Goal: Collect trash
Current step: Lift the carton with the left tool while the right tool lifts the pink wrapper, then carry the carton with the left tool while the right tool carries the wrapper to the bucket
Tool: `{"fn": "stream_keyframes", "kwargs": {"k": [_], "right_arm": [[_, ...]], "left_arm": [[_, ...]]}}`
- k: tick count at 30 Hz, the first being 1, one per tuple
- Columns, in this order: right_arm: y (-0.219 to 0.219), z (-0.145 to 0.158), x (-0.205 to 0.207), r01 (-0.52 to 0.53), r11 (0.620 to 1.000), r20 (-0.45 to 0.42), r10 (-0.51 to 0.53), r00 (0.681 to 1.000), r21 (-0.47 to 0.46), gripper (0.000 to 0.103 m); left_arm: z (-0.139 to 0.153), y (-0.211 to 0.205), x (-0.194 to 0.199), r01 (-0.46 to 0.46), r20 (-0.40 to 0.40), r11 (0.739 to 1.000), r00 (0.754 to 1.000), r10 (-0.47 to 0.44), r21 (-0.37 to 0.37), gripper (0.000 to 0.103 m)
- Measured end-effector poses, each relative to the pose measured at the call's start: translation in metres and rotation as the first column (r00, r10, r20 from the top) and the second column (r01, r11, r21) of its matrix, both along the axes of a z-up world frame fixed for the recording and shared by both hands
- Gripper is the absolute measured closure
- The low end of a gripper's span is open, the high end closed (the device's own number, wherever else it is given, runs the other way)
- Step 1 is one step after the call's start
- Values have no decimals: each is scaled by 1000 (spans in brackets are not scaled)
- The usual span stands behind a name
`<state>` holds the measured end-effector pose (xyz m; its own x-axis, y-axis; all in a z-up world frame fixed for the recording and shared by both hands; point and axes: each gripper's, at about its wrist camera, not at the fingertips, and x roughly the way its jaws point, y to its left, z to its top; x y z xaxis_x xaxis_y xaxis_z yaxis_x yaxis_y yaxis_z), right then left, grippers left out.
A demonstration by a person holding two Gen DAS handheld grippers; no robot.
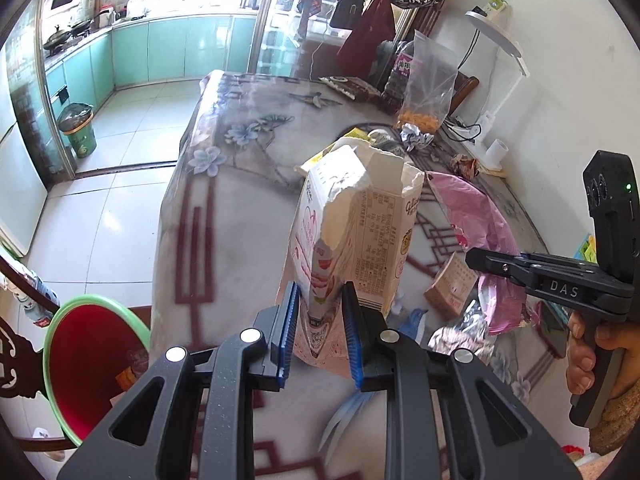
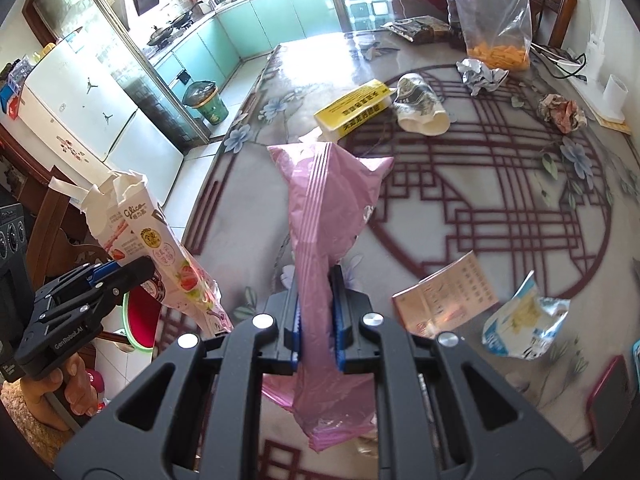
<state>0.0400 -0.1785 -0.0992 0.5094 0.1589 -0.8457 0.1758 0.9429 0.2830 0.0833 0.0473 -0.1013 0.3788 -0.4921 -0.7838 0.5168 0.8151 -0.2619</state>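
My left gripper (image 1: 319, 320) is shut on a torn white snack box (image 1: 356, 232) with strawberry print, held above the table's near left corner. That box (image 2: 160, 248) and the left gripper (image 2: 120, 274) also show at the left of the right wrist view. My right gripper (image 2: 316, 312) is shut on a pink plastic wrapper (image 2: 328, 216), which hangs over the table; the same wrapper (image 1: 480, 216) and the right gripper (image 1: 476, 260) appear at the right of the left wrist view. A green-rimmed bin with a red inside (image 1: 84, 360) stands on the floor below the table's corner.
On the patterned table (image 2: 520, 208) lie a yellow box (image 2: 354, 110), a crushed paper cup (image 2: 420, 106), foil balls (image 2: 480, 74), a crumpled wrapper (image 2: 562, 112), a small brown carton (image 2: 444, 296), a blue-white pouch (image 2: 524, 324) and a clear bag of orange snacks (image 2: 496, 20). A phone (image 2: 608, 400) lies near the right edge.
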Motion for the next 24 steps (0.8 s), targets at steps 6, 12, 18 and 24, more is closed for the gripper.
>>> {"fn": "stream_keyframes", "kwargs": {"k": [6, 12, 18, 24], "right_arm": [[18, 2, -5, 18, 1000, 0, -18, 1000, -4, 90], [36, 6, -5, 28, 1000, 5, -28, 1000, -9, 90], [58, 4, -2, 17, 1000, 0, -17, 1000, -9, 90], [82, 2, 7, -16, 1000, -3, 16, 1000, -5, 90]], "left_arm": [[-2, 16, 2, 30, 1, 1000, 1000, -30, 2, 83], [1, 30, 6, 50, 15, 999, 999, -50, -4, 83], [-4, 52, 10, 41, 7, 999, 999, -41, 2, 83], [-8, 79, 12, 10, -1, 1000, 1000, -10, 11, 83]]}}
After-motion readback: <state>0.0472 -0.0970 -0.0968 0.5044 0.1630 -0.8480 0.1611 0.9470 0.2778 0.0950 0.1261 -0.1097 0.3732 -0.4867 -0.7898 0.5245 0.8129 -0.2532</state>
